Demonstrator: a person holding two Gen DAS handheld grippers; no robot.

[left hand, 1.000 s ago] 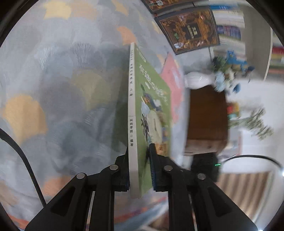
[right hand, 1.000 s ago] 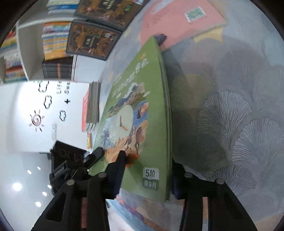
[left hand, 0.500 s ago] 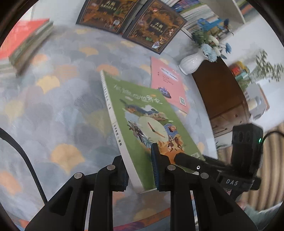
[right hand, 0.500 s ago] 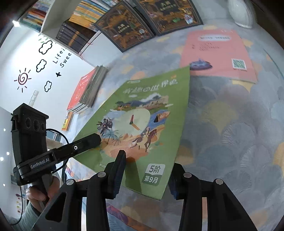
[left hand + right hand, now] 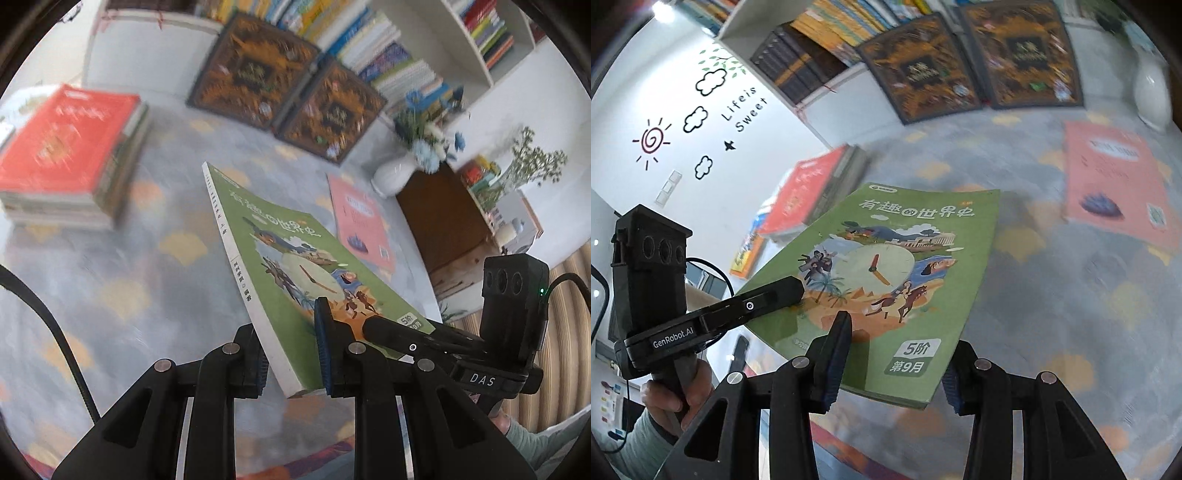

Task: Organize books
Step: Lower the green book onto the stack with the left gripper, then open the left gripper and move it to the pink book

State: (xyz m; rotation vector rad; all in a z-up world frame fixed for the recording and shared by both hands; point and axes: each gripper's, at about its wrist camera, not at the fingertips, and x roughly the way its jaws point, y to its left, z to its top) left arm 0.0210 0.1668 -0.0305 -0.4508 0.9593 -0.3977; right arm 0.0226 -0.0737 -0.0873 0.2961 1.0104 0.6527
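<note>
Green book (image 5: pixel 295 266) lifted over my patterned cloth (image 5: pixel 110 258), left gripper (image 5: pixel 291 360) pinching its spine corner, right gripper (image 5: pixel 894 373) clamped on its near edge, red-topped stack (image 5: pixel 70 155) far left.

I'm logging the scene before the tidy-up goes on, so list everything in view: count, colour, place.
green book: 1, lifted over the rug, held at its near edge
pink booklet: 1, flat on rug, right
book stack: 1, red-topped, on rug, left
dark ornate books: 2, brown-gold, leaning on shelf
vase: 1, white, blue flowers
bookshelf: 1, white
left claw: 1, black, gripping green book
right claw: 1, black, gripping green book
</note>
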